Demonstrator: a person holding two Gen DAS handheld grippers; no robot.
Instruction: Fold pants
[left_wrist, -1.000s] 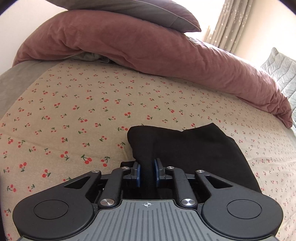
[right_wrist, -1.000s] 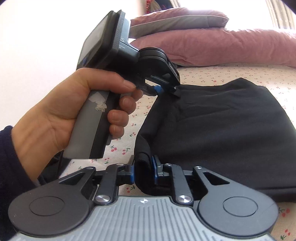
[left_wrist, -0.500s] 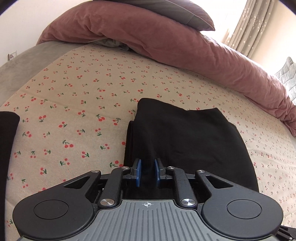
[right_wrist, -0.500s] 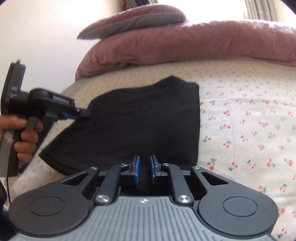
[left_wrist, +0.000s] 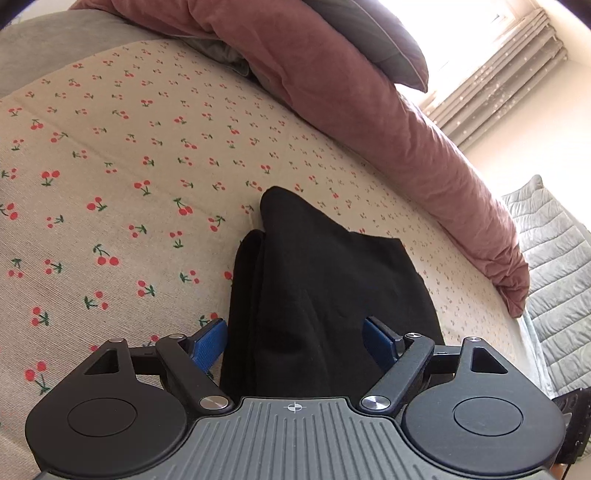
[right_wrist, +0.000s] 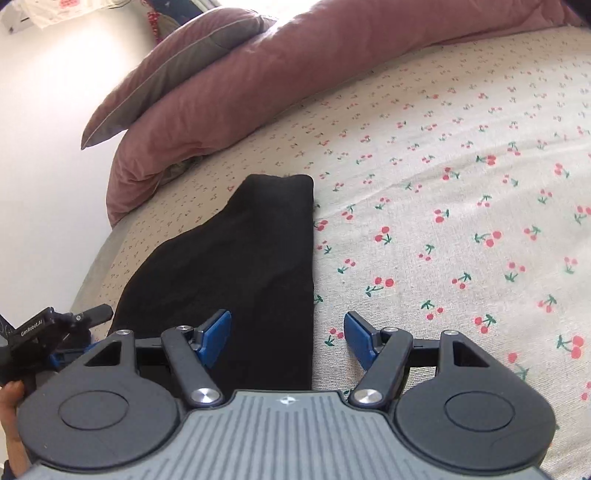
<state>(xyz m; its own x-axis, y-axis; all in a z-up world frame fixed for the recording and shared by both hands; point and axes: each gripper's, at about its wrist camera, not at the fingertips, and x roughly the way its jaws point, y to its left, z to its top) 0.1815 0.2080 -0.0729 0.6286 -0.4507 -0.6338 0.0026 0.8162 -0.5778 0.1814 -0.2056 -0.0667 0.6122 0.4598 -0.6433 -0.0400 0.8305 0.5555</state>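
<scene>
The black pants (left_wrist: 325, 280) lie folded in a compact stack on the cherry-print bed sheet (left_wrist: 110, 177). My left gripper (left_wrist: 295, 338) hovers over the near left edge of the stack; its jaws are opening, the blue pads stand clear of the cloth between them. In the right wrist view the same pants (right_wrist: 240, 258) lie flat, and my right gripper (right_wrist: 288, 334) is over their near right edge. Its jaws are opening too, pads apart, with the fold's edge lying loose between them. The left gripper (right_wrist: 70, 321) shows at the far left, held by a hand.
A dusty-pink duvet (left_wrist: 369, 110) with a grey pillow (left_wrist: 369, 40) on top is heaped along the far side of the bed. A grey quilted blanket (left_wrist: 554, 258) lies at the right. Curtains (left_wrist: 498, 74) hang behind. The bed's edge (right_wrist: 92, 273) runs left of the pants.
Both grippers were shut on the black cloth and have let go, jaws now wide. The right gripper swung away from the left one, and the pants have settled flat on the sheet.
</scene>
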